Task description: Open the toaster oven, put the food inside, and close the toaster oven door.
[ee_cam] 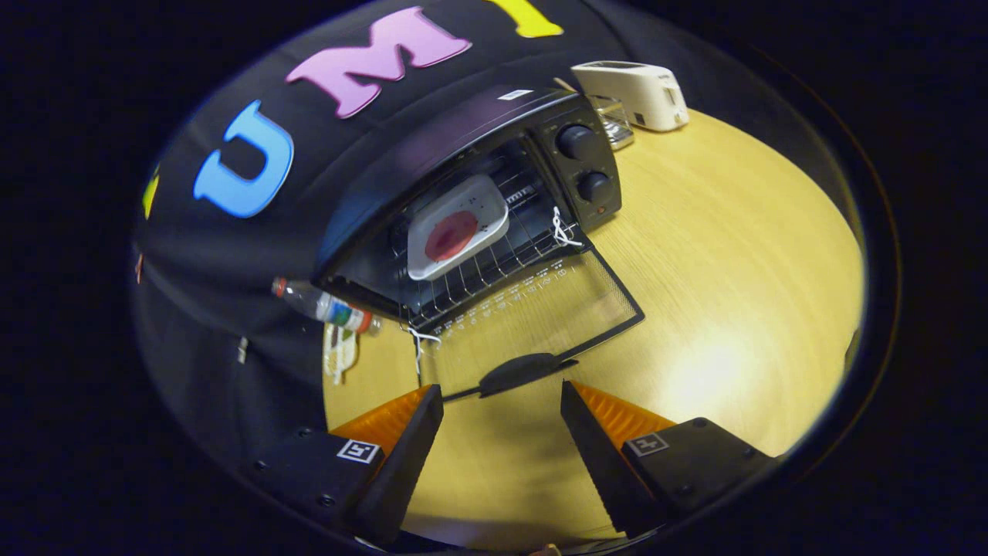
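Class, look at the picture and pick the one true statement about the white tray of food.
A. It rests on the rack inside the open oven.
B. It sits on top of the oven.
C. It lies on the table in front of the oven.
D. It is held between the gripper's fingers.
A: the tray sits on the rack inside the oven, whose door hangs open; the gripper is open and empty.

The oven (pixel 471 193) stands on the table (pixel 718 255), its door (pixel 540 316) folded down toward the gripper (pixel 502 394); a tray (pixel 457 226) sits on the rack inside; the door's handle (pixel 519 372) lies just ahead of the spread fingers; a bottle (pixel 324 307) lies left of the oven; a toaster (pixel 634 93) stands behind it.
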Tool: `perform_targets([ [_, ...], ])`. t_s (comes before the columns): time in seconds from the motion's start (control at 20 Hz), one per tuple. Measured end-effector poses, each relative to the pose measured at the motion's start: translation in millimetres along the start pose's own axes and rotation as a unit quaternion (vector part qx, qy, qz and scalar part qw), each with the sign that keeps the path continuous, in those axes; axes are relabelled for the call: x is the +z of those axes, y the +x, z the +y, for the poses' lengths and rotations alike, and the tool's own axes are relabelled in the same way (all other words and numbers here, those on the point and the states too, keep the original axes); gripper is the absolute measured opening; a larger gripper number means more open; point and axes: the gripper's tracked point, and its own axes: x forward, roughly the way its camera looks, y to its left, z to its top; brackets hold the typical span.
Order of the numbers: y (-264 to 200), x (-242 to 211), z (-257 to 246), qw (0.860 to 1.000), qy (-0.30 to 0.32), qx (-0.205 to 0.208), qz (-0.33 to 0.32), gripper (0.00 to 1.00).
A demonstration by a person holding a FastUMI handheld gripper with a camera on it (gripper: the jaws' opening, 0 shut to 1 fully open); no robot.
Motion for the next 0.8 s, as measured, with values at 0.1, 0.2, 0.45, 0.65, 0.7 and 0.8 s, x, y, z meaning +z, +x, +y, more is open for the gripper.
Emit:
perform_targets([
  [0.1,9,-8,-14,0.995,-0.095,-0.032,0.003,0.99],
  [0.2,18,-25,-13,0.988,-0.15,-0.039,0.02,1.0],
  [0.45,51,-54,-10,0.985,-0.155,-0.054,0.051,1.0],
  [0.65,73,-64,-22,0.98,-0.164,-0.084,0.069,1.0],
  [0.7,77,-61,-21,0.982,-0.157,-0.085,0.065,1.0],
  [0.8,84,-55,-20,0.983,-0.15,-0.091,0.054,1.0],
])
